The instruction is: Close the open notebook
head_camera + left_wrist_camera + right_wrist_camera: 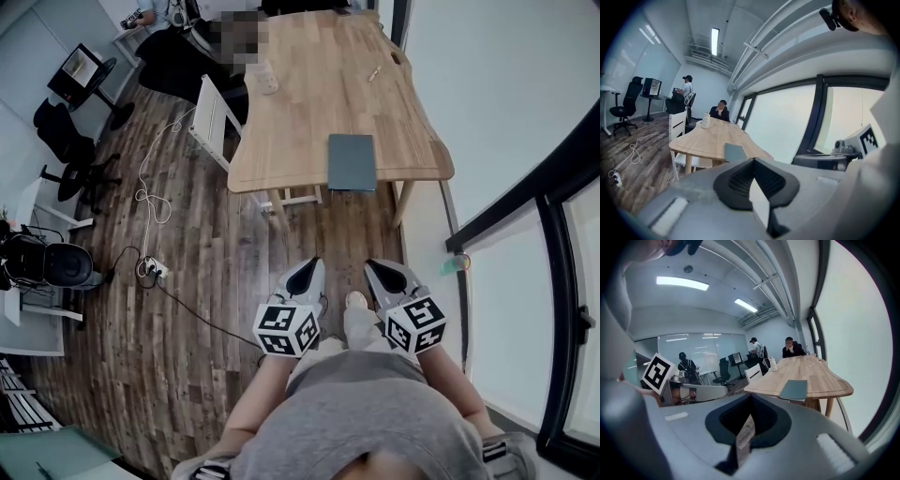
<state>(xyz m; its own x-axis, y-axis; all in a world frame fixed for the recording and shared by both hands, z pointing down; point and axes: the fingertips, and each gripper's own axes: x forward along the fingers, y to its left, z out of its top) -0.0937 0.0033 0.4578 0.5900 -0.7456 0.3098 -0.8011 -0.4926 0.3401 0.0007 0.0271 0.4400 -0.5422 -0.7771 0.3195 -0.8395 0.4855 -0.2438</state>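
The slate-grey rectangular notebook lies shut at the pale wooden worktop's near edge. The left gripper and right gripper hang well off the worktop, jaws closed and empty. The task seems finished, so no further move is needed.

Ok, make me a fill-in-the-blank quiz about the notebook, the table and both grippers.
1. The notebook lies ___, not open, on the table.
2. The jaws of the left gripper are ___, not open.
3. The right gripper holds ___.
4. In the head view, the white chair stands at the table's ___ side.
Missing words: closed; shut; nothing; left.
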